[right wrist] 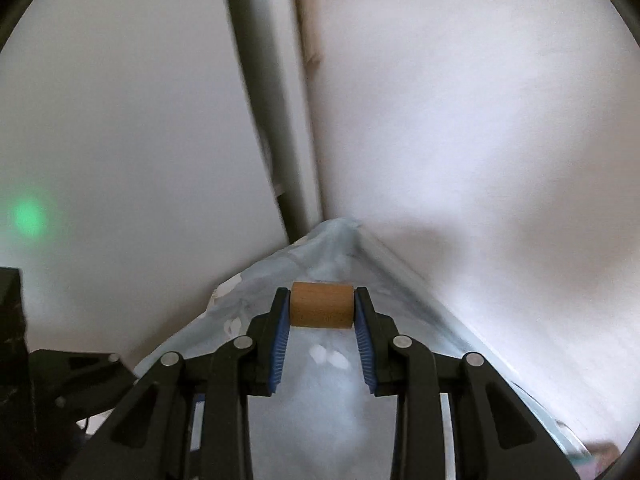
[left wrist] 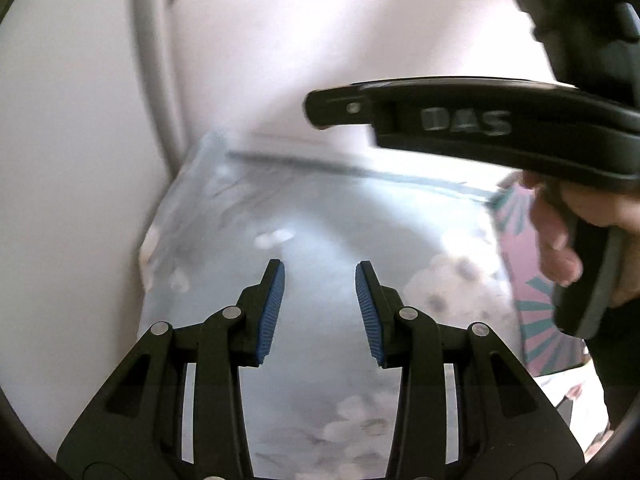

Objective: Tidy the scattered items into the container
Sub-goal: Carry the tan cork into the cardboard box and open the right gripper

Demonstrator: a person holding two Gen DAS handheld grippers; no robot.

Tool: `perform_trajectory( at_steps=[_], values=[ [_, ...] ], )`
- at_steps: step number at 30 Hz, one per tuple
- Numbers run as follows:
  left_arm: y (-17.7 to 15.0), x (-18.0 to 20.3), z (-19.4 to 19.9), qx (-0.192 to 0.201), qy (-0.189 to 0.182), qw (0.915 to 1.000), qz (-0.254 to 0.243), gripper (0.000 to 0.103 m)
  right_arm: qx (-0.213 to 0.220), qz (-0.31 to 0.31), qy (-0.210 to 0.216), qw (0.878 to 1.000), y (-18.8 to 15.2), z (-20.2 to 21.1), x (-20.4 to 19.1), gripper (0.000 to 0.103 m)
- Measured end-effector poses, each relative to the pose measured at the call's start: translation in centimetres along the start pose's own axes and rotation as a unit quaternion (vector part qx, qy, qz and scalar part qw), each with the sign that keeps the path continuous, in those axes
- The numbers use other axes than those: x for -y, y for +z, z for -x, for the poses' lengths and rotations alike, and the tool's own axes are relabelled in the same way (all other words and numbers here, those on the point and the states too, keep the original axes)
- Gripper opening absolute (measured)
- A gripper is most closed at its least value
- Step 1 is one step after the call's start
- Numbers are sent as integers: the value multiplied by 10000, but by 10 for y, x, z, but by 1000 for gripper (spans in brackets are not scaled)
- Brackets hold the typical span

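- Our right gripper [right wrist: 322, 306] squeezes a little brown wooden roll [right wrist: 322, 305] between its blue pads [right wrist: 281, 334].
- Our left gripper [left wrist: 320, 308] holds nothing, and there is a gap between its pads.
- Under both lies a pale blue cloth [left wrist: 320, 216] with white spots.
- A hand [left wrist: 576, 232] holds the other gripper above the cloth.
- Behind is a white wall [right wrist: 480, 100].

Raised letters "DAS" on side of black gripper body [left wrist: 480, 128], left wrist view. No other readable text.
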State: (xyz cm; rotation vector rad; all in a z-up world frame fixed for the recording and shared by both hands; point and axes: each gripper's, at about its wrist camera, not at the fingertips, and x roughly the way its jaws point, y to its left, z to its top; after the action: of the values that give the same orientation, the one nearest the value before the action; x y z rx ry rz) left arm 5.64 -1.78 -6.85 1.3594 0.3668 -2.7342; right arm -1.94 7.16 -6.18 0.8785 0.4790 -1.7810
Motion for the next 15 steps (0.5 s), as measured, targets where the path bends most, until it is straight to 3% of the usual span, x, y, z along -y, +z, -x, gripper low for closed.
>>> perform_trajectory(
  at_steps=[6,11,15],
  values=[
    [22,58,22,128,-379,9978,-527,34,283,-566,-465,9969,-18,87,32,28],
    [40,123,27,129,-800,9909,-1071,34,407,-956,-1001,9895,-43,150,63,28],
    [49,172,25,71,-1148,9839,-1366,34,422,-1344,-1442,9795,-84,200,83,28]
  ],
)
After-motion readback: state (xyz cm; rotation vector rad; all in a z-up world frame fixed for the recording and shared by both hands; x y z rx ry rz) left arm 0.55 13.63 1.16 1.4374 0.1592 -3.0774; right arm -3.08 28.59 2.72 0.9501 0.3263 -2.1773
